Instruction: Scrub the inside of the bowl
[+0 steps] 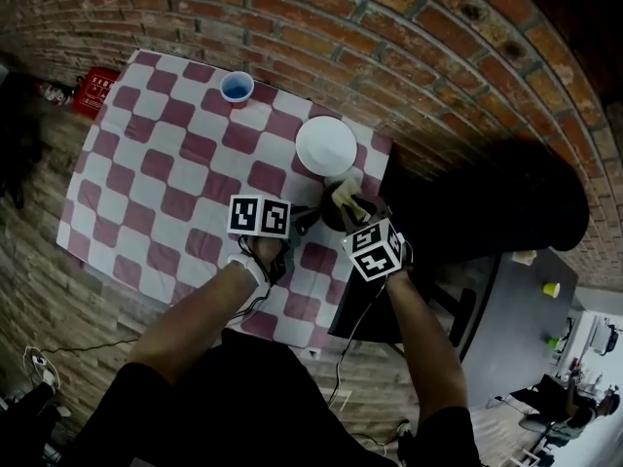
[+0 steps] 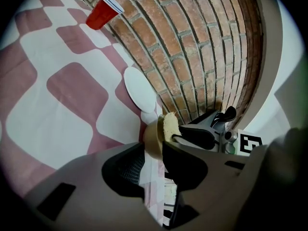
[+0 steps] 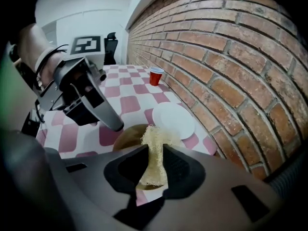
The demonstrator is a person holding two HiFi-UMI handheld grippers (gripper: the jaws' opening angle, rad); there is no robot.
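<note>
– Left claw point(image 2: 153, 150) is closed on the rim of the bowl point(image 3: 127, 134). The right claw point(image 3: 154, 153) pinches a sponge point(image 3: 154, 141) at the bowl's mouth.
– And around the bowl?
– It stands near the desk point(image 1: 165, 163) edge. A white plate point(image 3: 174, 119) lies just beside it, toward the brick wall point(image 3: 231, 57); the red cup point(image 3: 155, 76) is well apart.

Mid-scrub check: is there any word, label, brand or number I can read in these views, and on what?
No text can be read in any view.
Red box, upper left in the head view: white print, too small and blurred to read.
Two marker cubes: black-and-white square patterns only, no letters.
Red cup and white plate: no print visible.
</note>
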